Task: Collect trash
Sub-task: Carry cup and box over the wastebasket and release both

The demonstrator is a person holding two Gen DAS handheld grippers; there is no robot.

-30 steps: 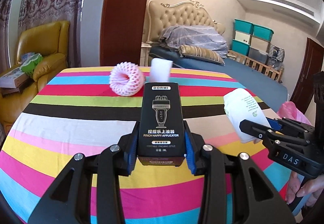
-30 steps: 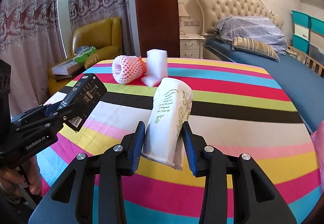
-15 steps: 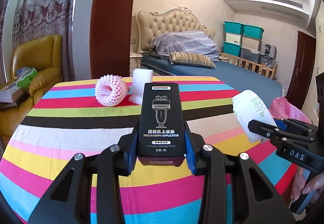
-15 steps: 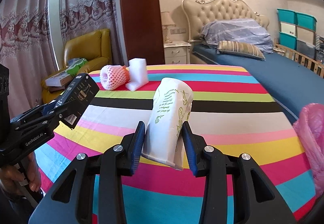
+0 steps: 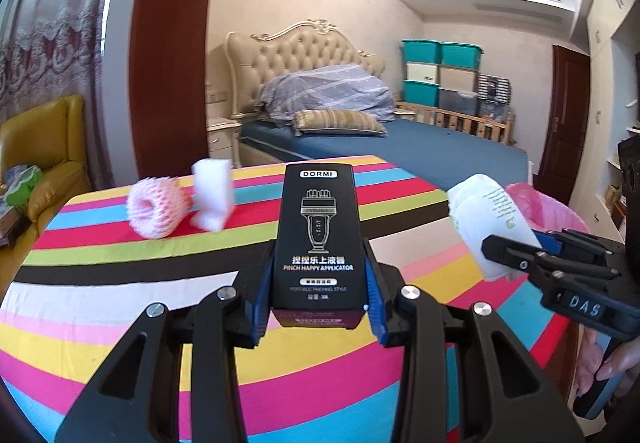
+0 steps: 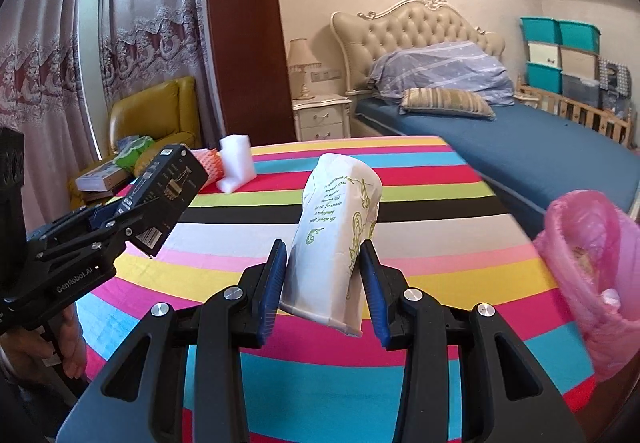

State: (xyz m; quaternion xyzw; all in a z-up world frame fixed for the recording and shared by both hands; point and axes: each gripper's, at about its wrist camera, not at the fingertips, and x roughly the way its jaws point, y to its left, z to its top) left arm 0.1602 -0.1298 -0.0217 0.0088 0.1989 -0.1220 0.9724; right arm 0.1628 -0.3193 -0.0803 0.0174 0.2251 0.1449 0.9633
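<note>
My left gripper (image 5: 318,295) is shut on a black DORMI box (image 5: 319,239), held above the striped table (image 5: 120,299); it also shows in the right wrist view (image 6: 164,191). My right gripper (image 6: 324,283) is shut on a white paper bag with green print (image 6: 336,239), also seen at the right of the left wrist view (image 5: 486,219). A pink foam fruit net (image 5: 156,209) and a white foam block (image 5: 212,193) lie at the table's far side. A pink-lined trash bin (image 6: 592,267) stands beyond the table's right edge.
A yellow armchair (image 6: 156,119) with clutter stands left of the table. A bed (image 6: 500,139) with a blue sheet lies behind, with a nightstand (image 6: 320,119) beside it. Teal storage boxes (image 5: 440,71) are stacked at the far wall.
Both grippers have lifted and swung right with their loads. The pink trash bin has come further into view at the right; the net and foam block have slid left in view.
</note>
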